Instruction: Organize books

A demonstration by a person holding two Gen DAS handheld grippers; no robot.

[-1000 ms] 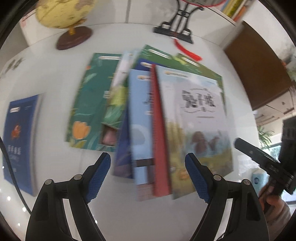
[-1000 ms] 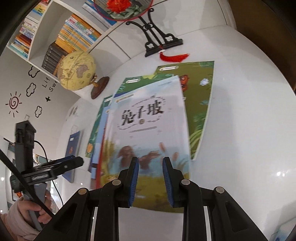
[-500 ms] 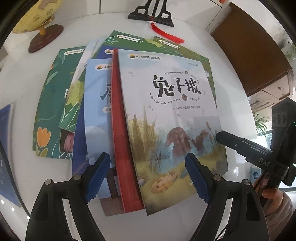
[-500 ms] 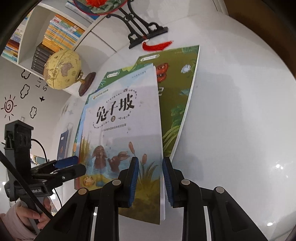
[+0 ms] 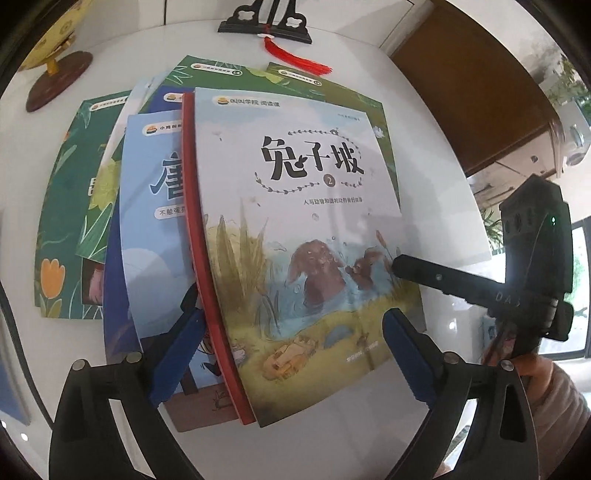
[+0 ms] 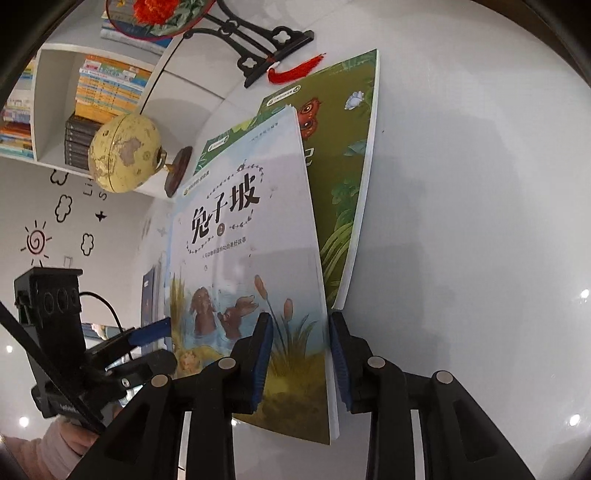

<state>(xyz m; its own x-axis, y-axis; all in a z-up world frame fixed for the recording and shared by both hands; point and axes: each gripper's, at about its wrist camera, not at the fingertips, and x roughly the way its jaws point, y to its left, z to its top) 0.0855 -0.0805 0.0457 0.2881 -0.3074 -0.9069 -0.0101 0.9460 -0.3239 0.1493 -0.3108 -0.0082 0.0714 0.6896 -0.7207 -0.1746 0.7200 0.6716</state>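
Note:
A fanned pile of thin picture books lies on the white table. On top is a pale rabbit book (image 5: 295,236), also in the right wrist view (image 6: 251,273), with a red book (image 5: 207,273) under its left edge and a light blue book (image 5: 155,229) beside that. My left gripper (image 5: 291,347) is open, its fingers straddling the rabbit and red books' near end. My right gripper (image 6: 299,354) is partly closed astride the rabbit book's right edge, which is lifted off the green butterfly book (image 6: 340,177); the jaws do not visibly pinch it.
A globe (image 6: 125,153) and a black fan stand with red tassel (image 5: 273,29) sit at the table's back. A bookshelf (image 6: 92,96) is behind. A dark blue book (image 6: 149,295) lies apart at the left. A wooden cabinet (image 5: 480,92) is to the right.
Both grippers have moved in closer to the pile. The rabbit book's right edge has risen off the green book, and the left fingers now reach around the near end.

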